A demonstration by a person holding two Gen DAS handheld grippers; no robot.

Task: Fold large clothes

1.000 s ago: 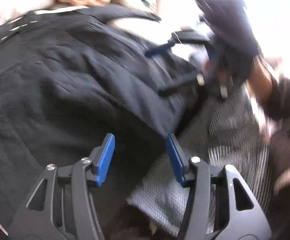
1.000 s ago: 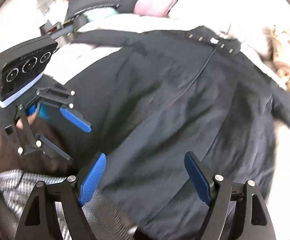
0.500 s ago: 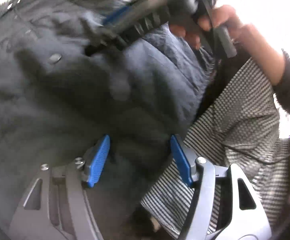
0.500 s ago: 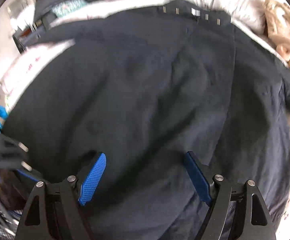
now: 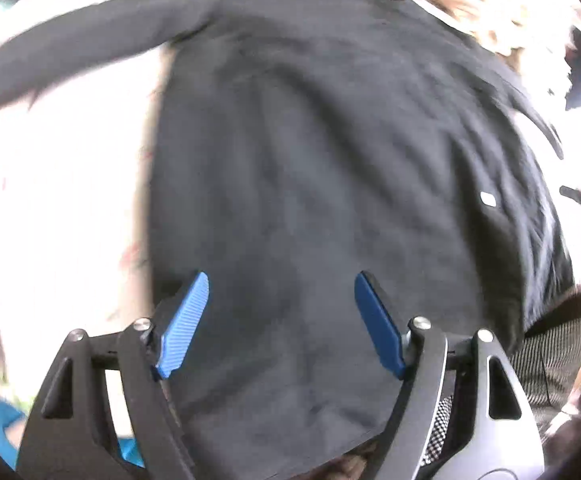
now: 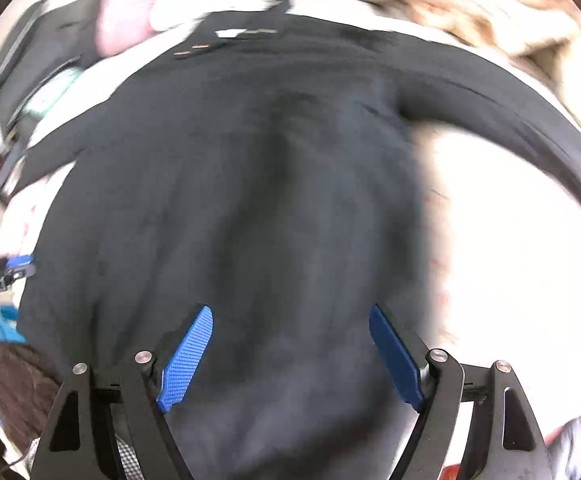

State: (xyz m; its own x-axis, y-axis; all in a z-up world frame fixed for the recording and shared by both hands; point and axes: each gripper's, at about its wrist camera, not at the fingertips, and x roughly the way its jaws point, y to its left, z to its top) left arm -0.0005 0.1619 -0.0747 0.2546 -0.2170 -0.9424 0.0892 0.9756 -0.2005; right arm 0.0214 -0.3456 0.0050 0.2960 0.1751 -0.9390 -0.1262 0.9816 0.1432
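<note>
A large black long-sleeved garment lies spread flat on a white bed, collar with small metal snaps at the far end. It also fills the right wrist view. One sleeve stretches out to the left, the other sleeve to the right. My left gripper is open and empty above the garment's lower hem. My right gripper is open and empty above the lower body of the garment. The left gripper also shows at the left edge of the right wrist view.
White bedding lies left of the garment and white bedding to its right. Tan crumpled fabric and a pink pillow lie beyond the collar. The person's checked clothing is at the lower right.
Both grippers have swung to face the garment's body from the hem side. The garment now lies flatter with both sleeves spread out. Both grippers stay open.
</note>
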